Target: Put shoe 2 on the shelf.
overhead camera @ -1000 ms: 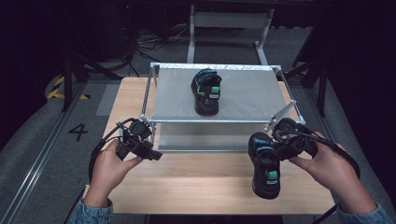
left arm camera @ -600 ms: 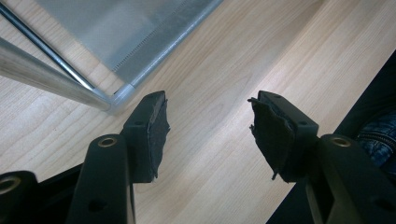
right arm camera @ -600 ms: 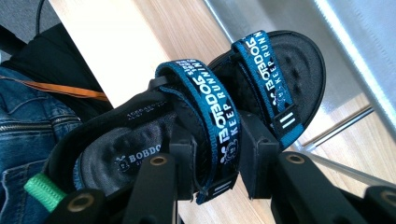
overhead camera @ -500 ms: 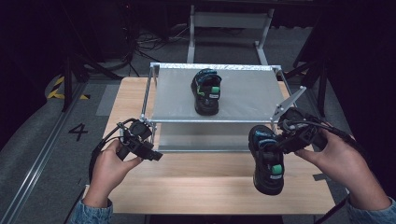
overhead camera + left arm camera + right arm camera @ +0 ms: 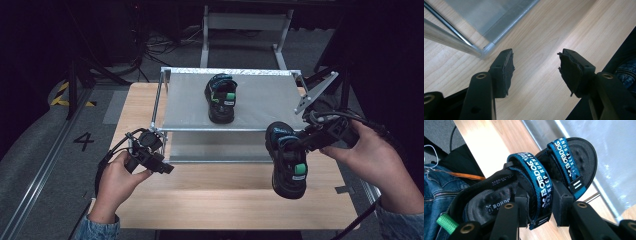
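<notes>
A black sandal (image 5: 221, 98) with blue straps and a green heel loop stands on the top shelf of the metal rack (image 5: 260, 100). Its twin, a second sandal (image 5: 287, 160), hangs above the table's right side, toe toward the rack. My right gripper (image 5: 305, 142) is shut on it. In the right gripper view the jaws pinch the middle blue strap (image 5: 534, 180) of this held sandal (image 5: 574, 152), with the right gripper (image 5: 541, 200) closed across it. My left gripper (image 5: 162, 167) rests by the rack's front left corner, and in its own view the left gripper (image 5: 536, 67) stands open over bare wood.
The rack has a lower shelf (image 5: 210, 147) under the top one and thin metal legs (image 5: 449, 37) at its corners. The wooden table (image 5: 210, 200) extends in front of the rack. A denim sleeve (image 5: 434, 185) lies near the table's front edge.
My right hand has lifted the held sandal up off the table and slightly toward the rack. The left hand and its gripper have kept still.
</notes>
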